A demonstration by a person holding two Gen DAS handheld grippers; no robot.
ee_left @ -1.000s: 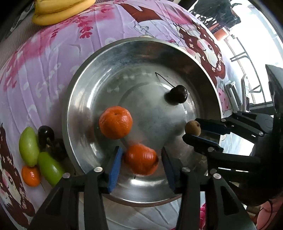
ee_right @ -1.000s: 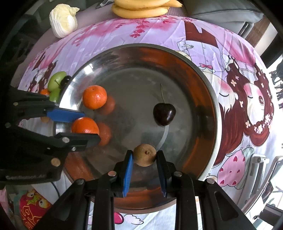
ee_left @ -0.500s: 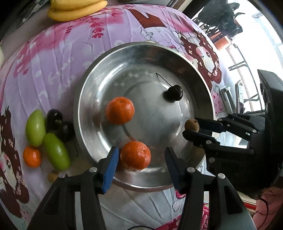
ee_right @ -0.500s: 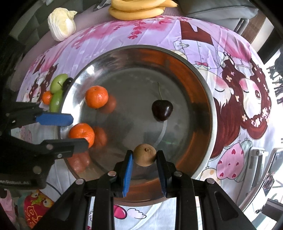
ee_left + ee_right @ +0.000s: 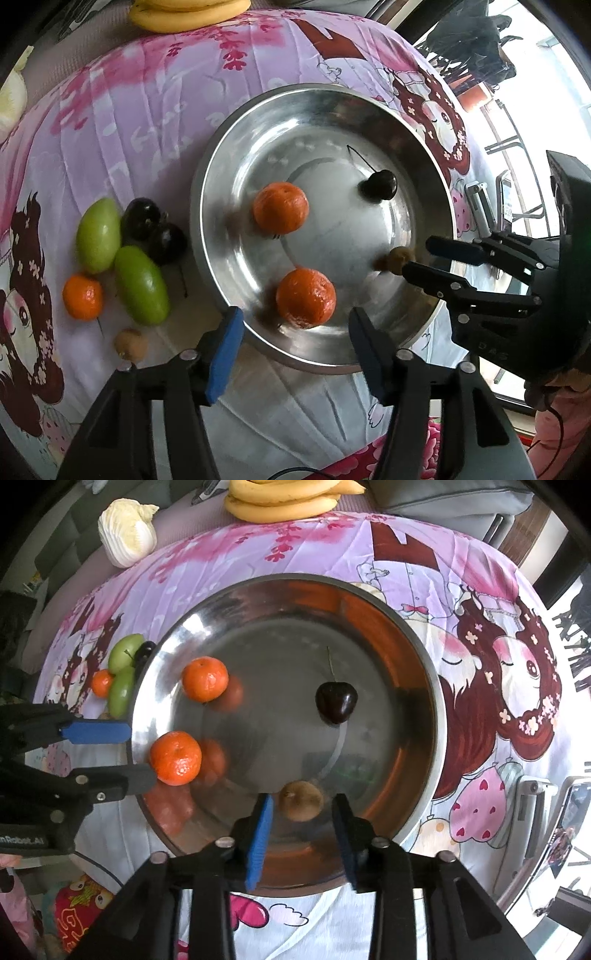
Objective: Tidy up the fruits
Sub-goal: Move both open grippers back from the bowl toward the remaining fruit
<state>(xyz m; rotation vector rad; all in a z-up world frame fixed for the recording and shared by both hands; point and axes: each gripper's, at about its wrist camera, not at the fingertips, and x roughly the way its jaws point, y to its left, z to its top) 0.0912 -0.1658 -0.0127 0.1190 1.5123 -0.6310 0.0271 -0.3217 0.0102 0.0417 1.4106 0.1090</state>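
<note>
A steel bowl (image 5: pixel 199 221) (image 5: pixel 424 664) on a pink cartoon-print cloth holds two oranges (image 5: pixel 280 207) (image 5: pixel 306 298), a dark cherry (image 5: pixel 378 184) (image 5: pixel 336 701) and a small brown fruit (image 5: pixel 397 258) (image 5: pixel 301 800). My left gripper (image 5: pixel 293 332) (image 5: pixel 133 755) hangs over the bowl's near rim with its jaws opening. The nearer orange (image 5: pixel 175 758) lies just beyond its pads, untouched. My right gripper (image 5: pixel 302 812) (image 5: pixel 424 258) is opening too. The brown fruit rests on the bowl floor between its blue pads, with gaps on both sides.
Left of the bowl on the cloth lie two green fruits (image 5: pixel 98 234) (image 5: pixel 140 284), two dark fruits (image 5: pixel 140 218), a small orange (image 5: pixel 82 296) and a small brown fruit (image 5: pixel 129 343). Bananas (image 5: pixel 280 498) and a white cabbage-like thing (image 5: pixel 125 533) sit at the far edge.
My left gripper has opened and drawn back, leaving the orange in the bowl. My right gripper's pads have come off the brown fruit, which now sits free.
</note>
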